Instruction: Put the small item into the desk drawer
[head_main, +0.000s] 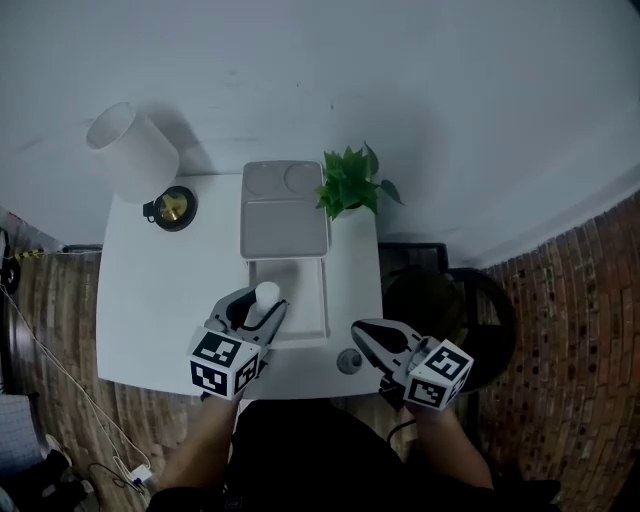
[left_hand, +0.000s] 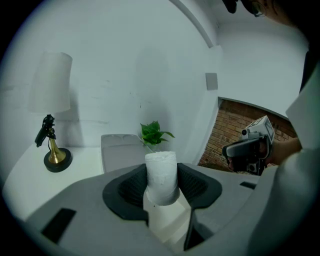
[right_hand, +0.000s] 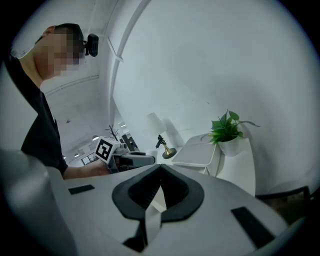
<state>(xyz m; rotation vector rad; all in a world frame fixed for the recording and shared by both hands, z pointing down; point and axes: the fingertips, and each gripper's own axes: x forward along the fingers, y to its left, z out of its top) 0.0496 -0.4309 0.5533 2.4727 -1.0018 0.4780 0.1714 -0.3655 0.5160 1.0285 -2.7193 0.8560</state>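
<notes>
L tongs (head_main: 263, 308) are clamped on the small item (left_hand: 161, 174), a short white cylinder standing upright between the pads, its top poking out above them. In head view it sits approx over the open drawer (head_main: 320, 300), left half of the opening, at 6 o'clock from the grey organiser box (head_main: 285, 215). Can't tell how high above the drawer floor it hangs.

R tongs (head_main: 366, 334) are closed w/ nothing between them, parked off at 3 o'clock from the drawer, near the front edge of the surface (head_main: 160, 300). A small round grey bit (head_main: 348, 361) lies just beside them; can't make out what it is.

Handling, my read: the item looks light and matte, the top face a bit rough, maybe foam or rolled paper. No visible squash under the pads, so prob stiff enough. Being round it could roll once let go, so I'd set it low before opening. The mid-body grip looks right; I see no reason to regrip.

Text: no brand, label or print on the item that I can see. The only markings are the square b/w codes on the tong cubes.

Lamp (head_main: 130, 150) sits at 10 o'clock and plant (head_main: 350, 180) at 1 o'clock, both well apart from the drop spot.
</notes>
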